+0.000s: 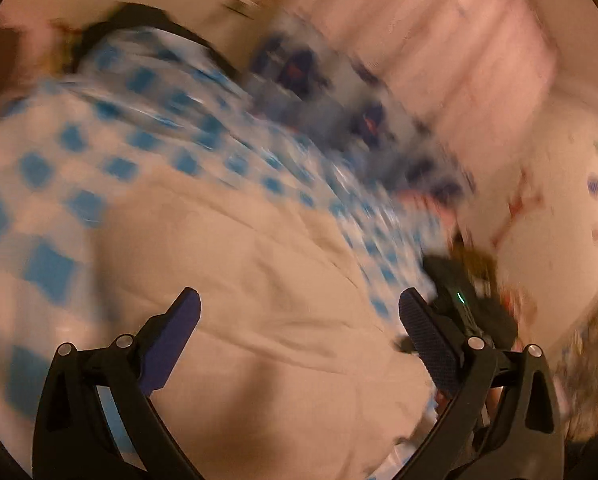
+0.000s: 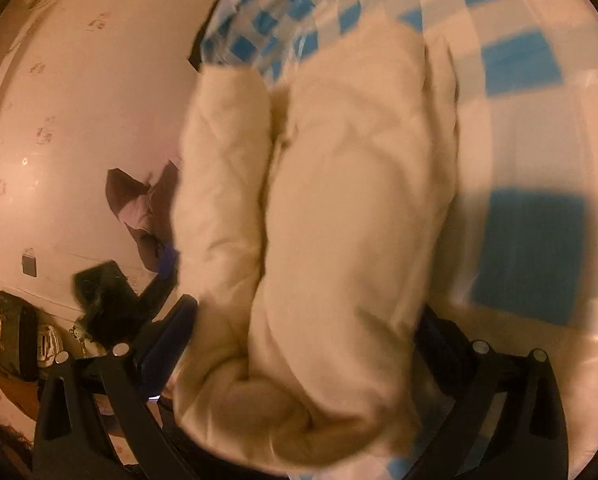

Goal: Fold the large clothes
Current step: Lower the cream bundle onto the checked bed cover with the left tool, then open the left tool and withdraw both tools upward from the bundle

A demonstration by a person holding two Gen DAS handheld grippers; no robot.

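While the left view is smeared by blur, you can still read the main facts. Your left tongs (image 1: 299, 312) stand wide apart with nothing between them, hovering above the cream garment (image 1: 235, 280), which spreads flat just ahead of and below the tips. Your right tongs (image 2: 303, 320) straddle a thick bundle of the same cream garment (image 2: 339, 220); the right finger is buried behind the cloth, so you cannot tell whether they pinch it or merely stand around it.

The garment lies on the blue-and-white checked cloth (image 2: 519, 60) covering the surface, directly in front of both tongs. As a judgement, you are midway: in the right view the garment is already doubled into two long padded rolls lying side by side with a crease between them, but the near end is bunched and rumpled at the base of the tongs, so a crosswise fold and some smoothing seem left.

The long axis of the bundle runs straight away from the right tongs, its far end reaching toward the far edge of the surface and its near end crowding the fingers.
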